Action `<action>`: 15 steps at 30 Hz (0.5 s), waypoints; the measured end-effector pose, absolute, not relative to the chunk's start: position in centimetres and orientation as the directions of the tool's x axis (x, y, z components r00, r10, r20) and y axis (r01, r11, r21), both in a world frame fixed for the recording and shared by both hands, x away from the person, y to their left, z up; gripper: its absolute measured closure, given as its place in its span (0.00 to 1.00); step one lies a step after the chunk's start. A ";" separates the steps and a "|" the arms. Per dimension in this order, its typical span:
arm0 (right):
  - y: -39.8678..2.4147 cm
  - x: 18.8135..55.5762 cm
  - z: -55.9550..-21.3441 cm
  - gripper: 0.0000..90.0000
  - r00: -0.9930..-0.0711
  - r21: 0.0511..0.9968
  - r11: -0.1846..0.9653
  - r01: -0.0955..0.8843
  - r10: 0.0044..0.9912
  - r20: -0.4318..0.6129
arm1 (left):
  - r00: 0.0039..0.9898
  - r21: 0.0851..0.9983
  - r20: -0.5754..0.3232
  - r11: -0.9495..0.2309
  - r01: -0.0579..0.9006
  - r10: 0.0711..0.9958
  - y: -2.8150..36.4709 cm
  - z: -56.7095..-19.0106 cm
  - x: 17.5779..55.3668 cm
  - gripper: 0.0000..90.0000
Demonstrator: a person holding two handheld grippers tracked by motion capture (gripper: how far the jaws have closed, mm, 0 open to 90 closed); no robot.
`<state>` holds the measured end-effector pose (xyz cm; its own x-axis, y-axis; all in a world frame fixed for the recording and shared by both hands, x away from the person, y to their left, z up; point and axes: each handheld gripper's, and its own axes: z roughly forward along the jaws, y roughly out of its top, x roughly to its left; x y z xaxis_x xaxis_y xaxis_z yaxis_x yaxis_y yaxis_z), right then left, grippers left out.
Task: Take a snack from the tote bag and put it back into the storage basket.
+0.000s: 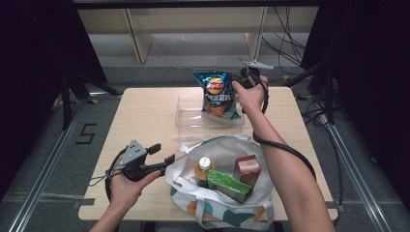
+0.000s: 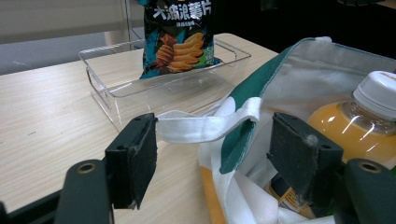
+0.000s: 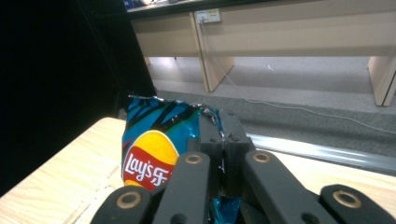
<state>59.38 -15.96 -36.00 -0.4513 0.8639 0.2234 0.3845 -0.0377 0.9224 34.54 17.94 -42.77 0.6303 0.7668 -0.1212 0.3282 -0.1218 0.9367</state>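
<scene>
A blue bag of crisps (image 1: pixel 218 94) stands upright in the clear plastic tray (image 1: pixel 186 118) at the table's far middle. My right gripper (image 1: pixel 240 77) is shut on the bag's top corner; in the right gripper view the jaws (image 3: pixel 223 140) pinch the crimped edge of the bag (image 3: pixel 152 144). My left gripper (image 1: pixel 162 155) is open near the front left, beside the white and green tote bag (image 1: pixel 227 205). In the left gripper view the tote's white handle (image 2: pixel 205 127) runs between the open jaws without being pressed, and the crisp bag (image 2: pixel 180 39) stands in the tray (image 2: pixel 100 79) beyond.
Inside the tote are an orange juice bottle (image 1: pixel 203 170), a green box (image 1: pixel 229 185) and a brown carton (image 1: pixel 247 170). The bottle (image 2: pixel 362 126) is close to my left gripper's right jaw. Bare wooden table (image 1: pixel 140 116) lies left of the tray. Cables trail at the far right.
</scene>
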 end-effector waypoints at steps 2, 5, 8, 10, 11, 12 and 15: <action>-15.8 59.4 -36.0 1.00 -0.438 0.916 -0.058 0.398 0.865 0.245 | 0.630 0.937 -0.121 -0.121 0.327 0.767 17.9 -42.7 34.5 0.35; -15.8 59.5 -36.0 1.00 -0.443 0.919 -0.053 0.390 0.865 0.238 | 0.636 0.939 -0.121 -0.121 0.323 0.762 18.0 -42.8 34.6 0.35; -15.6 59.5 -36.1 1.00 -0.443 0.915 -0.056 0.399 0.862 0.246 | 0.635 0.938 -0.126 -0.117 0.327 0.762 18.0 -42.8 34.6 0.35; -15.6 59.5 -36.2 1.00 -0.438 0.914 -0.062 0.401 0.863 0.250 | 0.635 0.938 -0.122 -0.119 0.324 0.763 18.0 -42.8 34.6 0.35; -15.7 59.5 -36.2 1.00 -0.442 0.915 -0.059 0.400 0.862 0.249 | 0.635 0.939 -0.123 -0.119 0.324 0.763 18.0 -42.8 34.6 0.35; -15.7 59.6 -36.3 1.00 -0.431 0.918 -0.049 0.394 0.872 0.231 | 0.635 0.939 -0.123 -0.119 0.324 0.763 18.0 -42.8 34.6 0.35; -16.0 59.7 -36.5 1.00 -0.425 0.913 -0.042 0.406 0.876 0.229 | 0.631 0.937 -0.117 -0.125 0.326 0.767 18.0 -42.8 34.5 0.35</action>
<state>59.74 -15.98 -36.52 -0.4248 0.8758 0.2290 0.4062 -0.0417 0.9128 34.52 17.97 -42.76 0.6313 0.7666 -0.1173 0.3259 -0.1249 0.9371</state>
